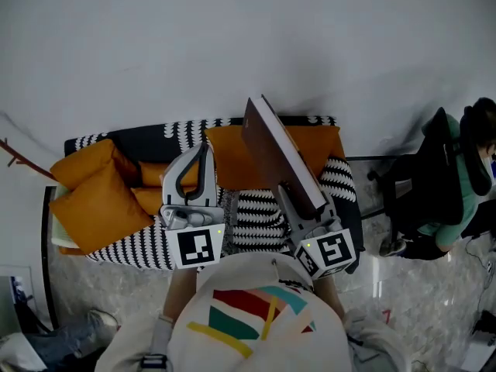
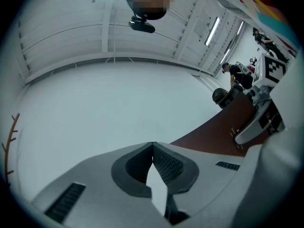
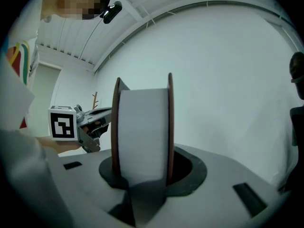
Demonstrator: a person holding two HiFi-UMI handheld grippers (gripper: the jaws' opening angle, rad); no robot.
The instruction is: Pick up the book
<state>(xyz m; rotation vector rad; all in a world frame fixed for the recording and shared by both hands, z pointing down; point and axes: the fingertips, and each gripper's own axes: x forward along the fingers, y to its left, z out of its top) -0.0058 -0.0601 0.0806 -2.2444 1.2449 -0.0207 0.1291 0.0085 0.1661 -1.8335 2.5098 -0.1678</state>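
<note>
Head view looks down; all share the book (image 1: 277,158).

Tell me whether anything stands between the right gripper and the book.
Nothing visible does. The book sits between the jaws of the right gripper, clamped on its covers and held up over the sofa. The left gripper is shut, empty, off to its side.

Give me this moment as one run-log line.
right gripper: shut on book | book: held up over sofa | left gripper: shut, empty
</note>
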